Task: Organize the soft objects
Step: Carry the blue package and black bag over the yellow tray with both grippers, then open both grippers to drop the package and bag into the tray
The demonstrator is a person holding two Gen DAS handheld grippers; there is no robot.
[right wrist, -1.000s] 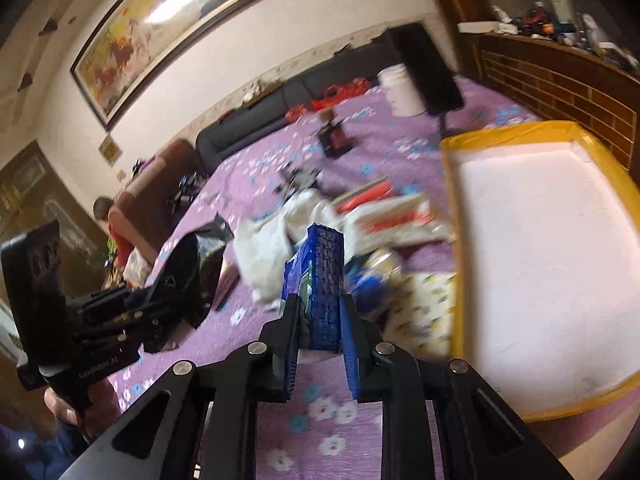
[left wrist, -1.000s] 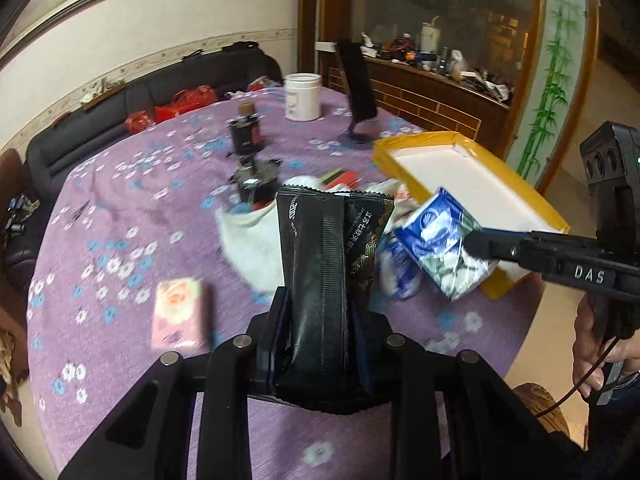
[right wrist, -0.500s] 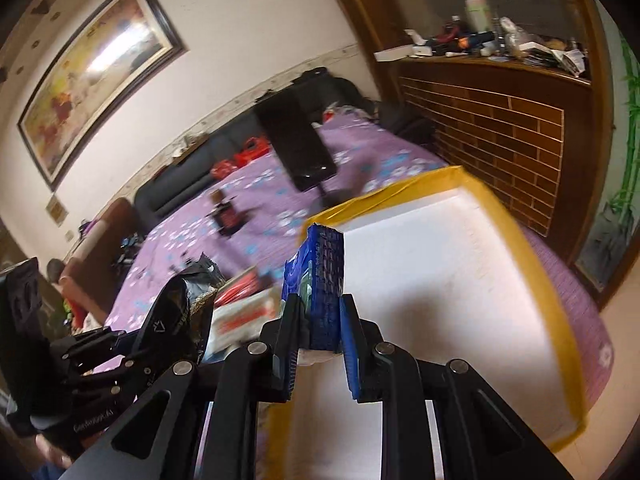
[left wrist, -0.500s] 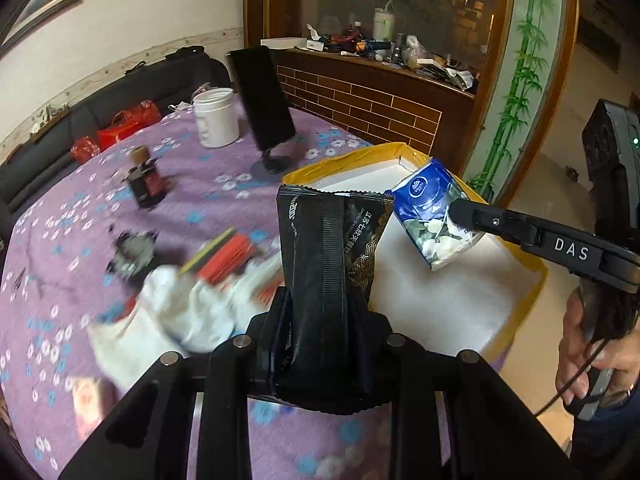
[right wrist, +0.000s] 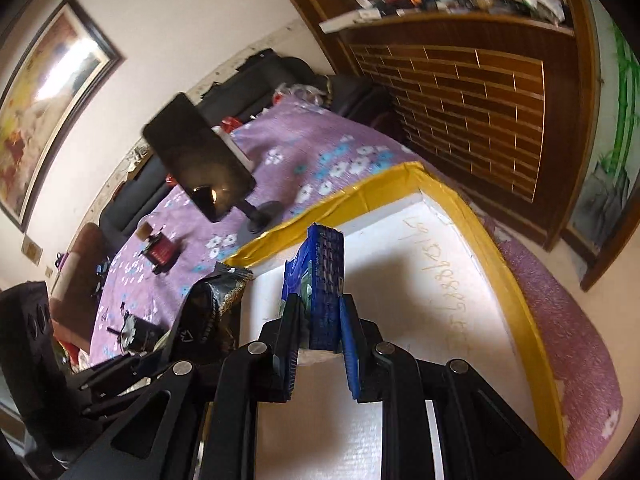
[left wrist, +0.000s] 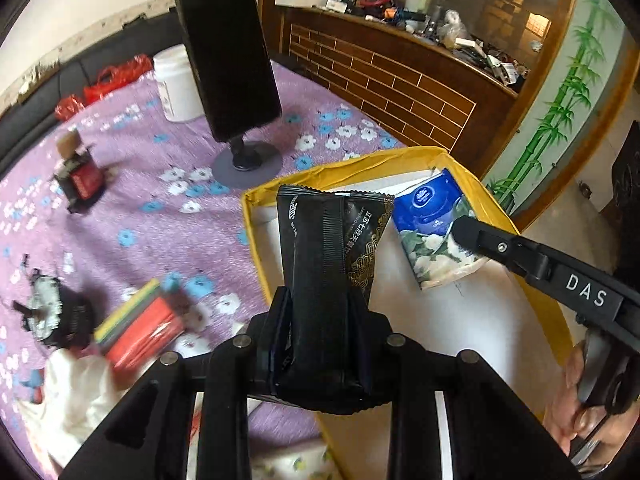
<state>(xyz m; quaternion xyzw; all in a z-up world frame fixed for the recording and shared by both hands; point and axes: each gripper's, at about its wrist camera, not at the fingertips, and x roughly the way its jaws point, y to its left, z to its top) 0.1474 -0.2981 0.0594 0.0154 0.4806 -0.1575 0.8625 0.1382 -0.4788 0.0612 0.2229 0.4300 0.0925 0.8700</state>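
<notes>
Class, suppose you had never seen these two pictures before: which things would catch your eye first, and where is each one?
First, the black packet clamped upright in the left tongs and the blue tissue pack gripped in the right tongs, both held over the yellow-rimmed white tray. Behind them, a dark phone on a stand rises from the purple flowered tablecloth.

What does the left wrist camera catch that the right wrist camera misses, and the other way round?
Only the left wrist view shows the white plastic jar, the red and yellow flat packs and the white cloth. Only the right wrist view shows the framed painting and handwriting on the box floor. Both show the yellow-rimmed white box, the black phone on its stand, the black snack packet in the left gripper and the blue tissue pack in the right gripper.
</notes>
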